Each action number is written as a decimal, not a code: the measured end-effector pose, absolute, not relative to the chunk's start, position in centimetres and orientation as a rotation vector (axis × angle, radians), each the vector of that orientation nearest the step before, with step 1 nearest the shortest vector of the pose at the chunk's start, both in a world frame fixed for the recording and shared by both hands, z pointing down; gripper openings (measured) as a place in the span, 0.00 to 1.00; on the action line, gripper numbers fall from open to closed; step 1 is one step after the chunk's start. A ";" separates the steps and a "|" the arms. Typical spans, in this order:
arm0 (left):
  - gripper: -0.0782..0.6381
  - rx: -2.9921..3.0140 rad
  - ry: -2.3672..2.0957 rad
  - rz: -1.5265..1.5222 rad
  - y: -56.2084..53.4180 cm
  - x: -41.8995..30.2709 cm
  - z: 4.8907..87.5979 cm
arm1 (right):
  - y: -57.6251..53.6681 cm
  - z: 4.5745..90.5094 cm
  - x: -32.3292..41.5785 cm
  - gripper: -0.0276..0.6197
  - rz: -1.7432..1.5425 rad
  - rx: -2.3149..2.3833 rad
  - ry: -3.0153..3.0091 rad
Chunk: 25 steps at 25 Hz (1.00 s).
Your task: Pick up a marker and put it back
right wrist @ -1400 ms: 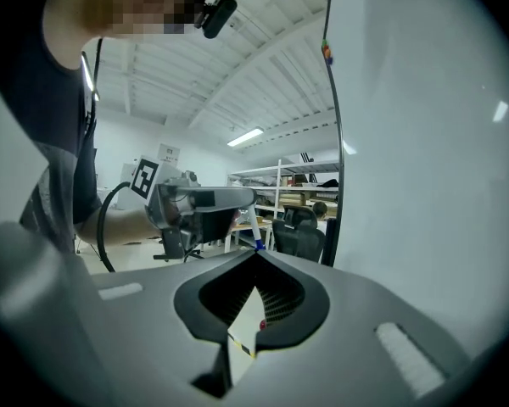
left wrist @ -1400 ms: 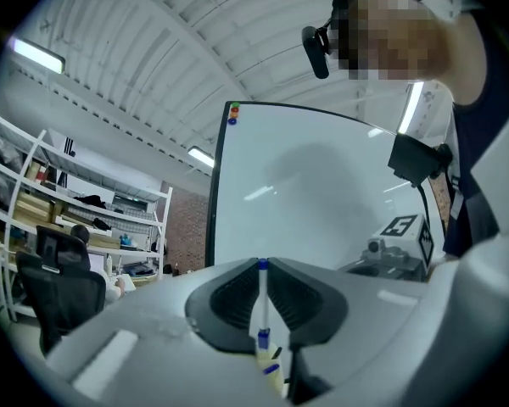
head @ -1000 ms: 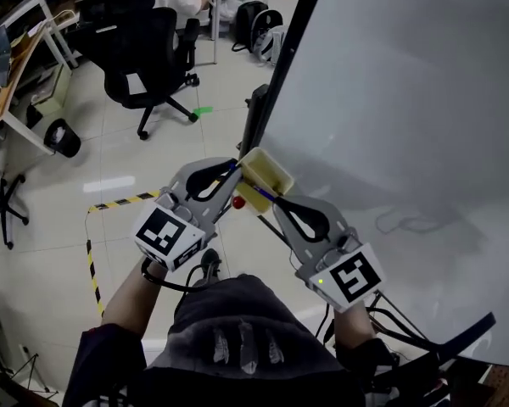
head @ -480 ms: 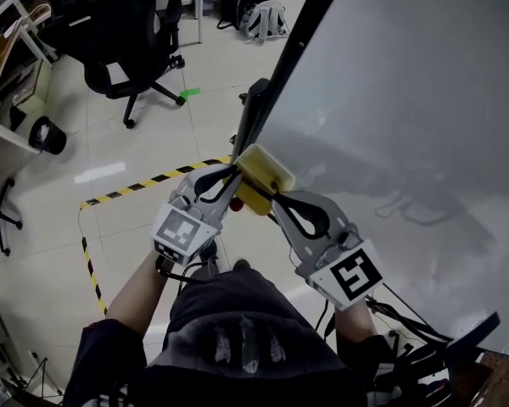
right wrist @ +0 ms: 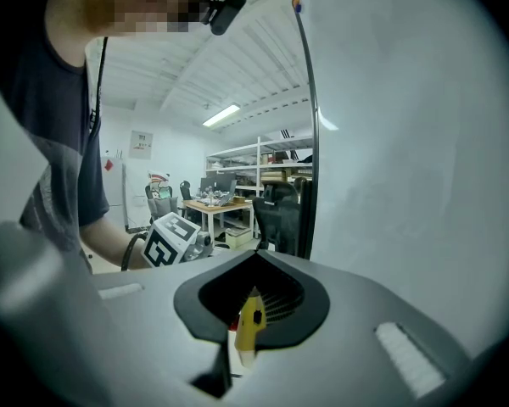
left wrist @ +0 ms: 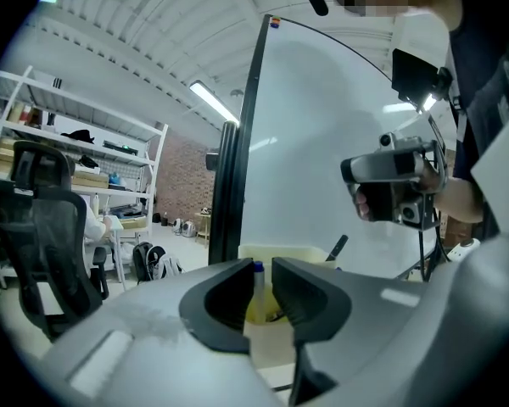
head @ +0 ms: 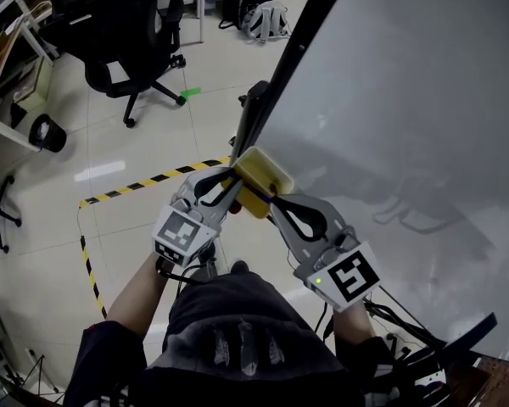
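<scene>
A yellow tray hangs at the whiteboard's lower left edge. My left gripper reaches it from the left. In the left gripper view a marker with a blue cap stands in the yellow tray, in the narrow gap of my left gripper. Its jaws have just been opening and the pads no longer press on the marker. My right gripper meets the tray from the right. In its own view my right gripper has its tips together, and a piece of the yellow tray shows through the hollow behind them.
The whiteboard fills the right, edged by a black post. On the floor to the left are a black office chair, black-yellow tape and a bin. A desk and shelves stand farther left.
The left gripper has come down to the tray's left side with the marker, and its jaws have parted a little. The right gripper has barely moved.
</scene>
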State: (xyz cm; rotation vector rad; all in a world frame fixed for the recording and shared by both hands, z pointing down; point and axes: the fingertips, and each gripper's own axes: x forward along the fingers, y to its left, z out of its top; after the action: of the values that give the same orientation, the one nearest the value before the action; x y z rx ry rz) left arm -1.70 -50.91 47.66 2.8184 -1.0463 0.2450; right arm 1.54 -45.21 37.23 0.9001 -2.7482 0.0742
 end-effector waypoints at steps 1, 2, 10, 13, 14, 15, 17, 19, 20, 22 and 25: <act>0.23 2.822 -1.056 0.247 -50.9 -1.8 47.5 | -45.2 37.2 1.6 0.05 0.073 0.897 -2.749; 0.24 2.828 -1.065 0.250 -51.0 -1.9 47.3 | -45.1 37.2 1.7 0.05 0.070 0.894 -2.751; 0.25 2.906 -1.172 0.207 -51.3 -2.9 42.5 | -44.3 36.1 1.9 0.05 0.023 0.871 -2.791; 0.25 2.933 -1.217 0.098 -50.2 -2.5 38.6 | -43.3 35.2 2.4 0.05 -0.010 0.866 -2.816; 0.25 2.943 -1.221 0.068 -49.8 -2.4 37.3 | -43.0 34.9 2.5 0.05 -0.023 0.862 -2.826; 0.25 2.954 -1.220 0.037 -49.4 -2.3 36.0 | -42.8 34.5 2.5 0.05 -0.035 0.858 -2.837; 0.25 2.982 -1.218 -0.022 -48.5 -2.2 33.3 | -42.4 33.8 2.5 0.05 -0.059 0.847 -2.858; 0.25 3.024 -1.219 -0.041 -47.3 -1.8 30.9 | -41.9 33.1 2.5 0.05 -0.087 0.836 -2.876; 0.25 3.048 -1.221 -0.041 -46.4 -1.6 29.9 | -41.5 32.8 2.7 0.05 -0.102 0.829 -2.884; 0.25 3.077 -1.240 -0.093 -44.4 -1.0 27.4 | -40.5 32.1 3.0 0.05 -0.133 0.819 -2.901; 0.12 3.087 -1.289 -0.139 -41.7 -0.4 24.9 | -39.2 30.8 3.7 0.05 -0.175 0.817 -2.926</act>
State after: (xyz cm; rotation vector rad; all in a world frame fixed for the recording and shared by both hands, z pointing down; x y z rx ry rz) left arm -0.38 -41.71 24.91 3.0869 -1.2891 -0.1390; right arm 3.69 -39.19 30.84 0.8174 -2.9258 -0.1753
